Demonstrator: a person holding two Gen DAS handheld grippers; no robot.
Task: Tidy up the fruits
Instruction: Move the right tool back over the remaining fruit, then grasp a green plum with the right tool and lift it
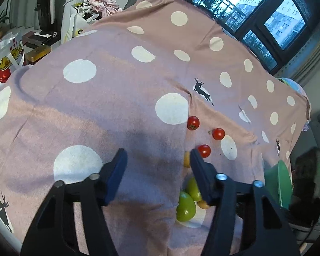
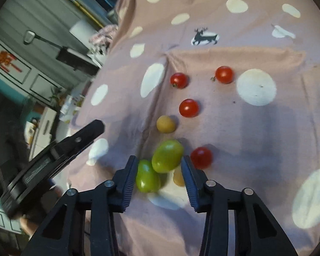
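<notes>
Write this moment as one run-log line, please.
right tongs: open, around green fruits | left tongs: open, empty, over cloth | red tomatoes: loose

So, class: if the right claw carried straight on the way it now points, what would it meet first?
Most likely the upper green fruit, which sits between the right claw tips with a second green fruit just beside it. Depth is hard to judge in this fisheye view.

Four red cherry tomatoes [image 2: 188, 108], two green oval fruits [image 2: 167, 156] and two small yellow fruits [image 2: 165, 124] lie loose on the spotted cloth [image 2: 266, 128], beside its raised fold. The green pair touch; one red tomato sits just beside them.
</notes>
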